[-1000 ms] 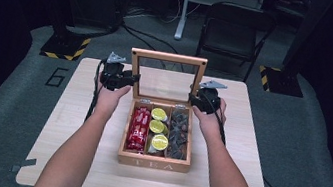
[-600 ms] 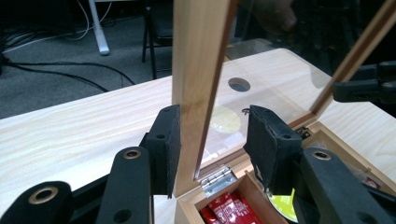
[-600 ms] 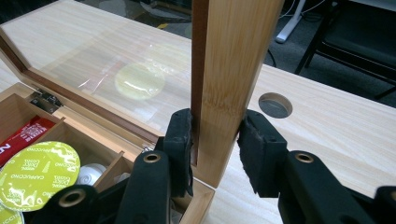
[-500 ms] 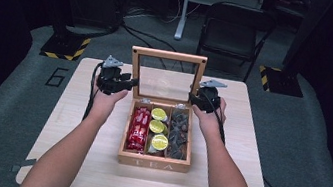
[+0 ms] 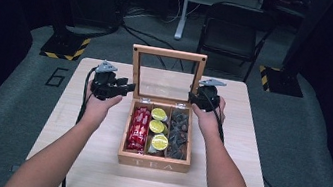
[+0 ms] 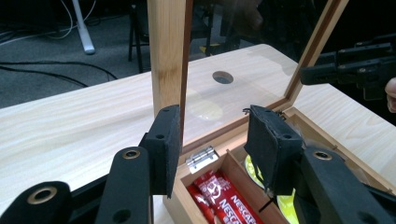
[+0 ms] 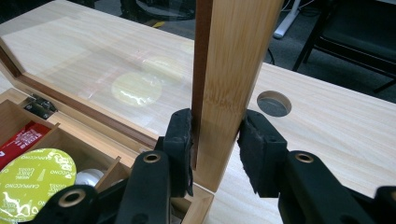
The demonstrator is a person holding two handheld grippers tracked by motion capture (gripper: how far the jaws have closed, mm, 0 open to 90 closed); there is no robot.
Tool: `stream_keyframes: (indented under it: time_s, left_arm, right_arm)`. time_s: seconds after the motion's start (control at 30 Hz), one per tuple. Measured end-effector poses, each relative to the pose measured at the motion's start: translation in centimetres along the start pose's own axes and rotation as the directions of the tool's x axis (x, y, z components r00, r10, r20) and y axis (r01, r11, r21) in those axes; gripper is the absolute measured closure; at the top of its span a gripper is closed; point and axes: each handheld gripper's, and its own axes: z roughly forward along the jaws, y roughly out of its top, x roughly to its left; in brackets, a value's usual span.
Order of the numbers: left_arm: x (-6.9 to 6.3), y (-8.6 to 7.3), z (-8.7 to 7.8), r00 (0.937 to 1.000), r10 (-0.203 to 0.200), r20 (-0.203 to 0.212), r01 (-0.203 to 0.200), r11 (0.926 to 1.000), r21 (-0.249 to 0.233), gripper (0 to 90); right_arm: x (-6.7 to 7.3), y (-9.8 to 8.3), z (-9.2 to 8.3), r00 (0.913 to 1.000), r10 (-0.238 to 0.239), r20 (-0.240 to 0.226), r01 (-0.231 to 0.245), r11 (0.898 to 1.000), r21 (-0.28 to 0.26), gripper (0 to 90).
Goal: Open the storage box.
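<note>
Three compartments sit exposed in the wooden tea box (image 5: 153, 161), which rests mid-tabletop, nearer the front edge. Pale wood-grain table (image 5: 92, 163), smooth, with a round cable hole near its far edge.

Lid (image 5: 170, 53): a light wood frame around a clear pane, standing upright on small metal hinges. Opening looks done, or closing not yet begun; I cannot tell which.

Right gripper (image 7: 215, 151) pinches the lid's right frame post, foam pads pressed on both faces. Left gripper (image 6: 212, 149) has just been opening its jaws; they stand spread around the left post, one pad close beside it, the other clear.

Contents, left to right: glossy red sachets (image 5: 138, 128), round yellow-green pods (image 5: 158, 133), dark lumpy pieces (image 5: 179, 133).
</note>
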Motion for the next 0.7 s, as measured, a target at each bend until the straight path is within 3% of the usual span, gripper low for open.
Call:
stream_keyframes:
  time_s: [0.43, 0.7]
  left_arm:
    - [0.1, -1.2, -0.4, 0.9998, -0.017, 0.009, 0.017, 0.9998, 0.013, 53.6]
    - [-0.2, -1.1, -0.5, 0.9999, -0.003, 0.016, 0.003, 0.9999, 0.014, 53.6]
  right_arm:
    - [-0.4, 0.5, 0.7, 0.9999, 0.015, -0.001, -0.015, 1.000, 0.018, 64.0]
    - [-0.4, 0.7, 1.2, 0.9992, 0.040, 0.010, -0.040, 0.999, 0.033, 63.5]
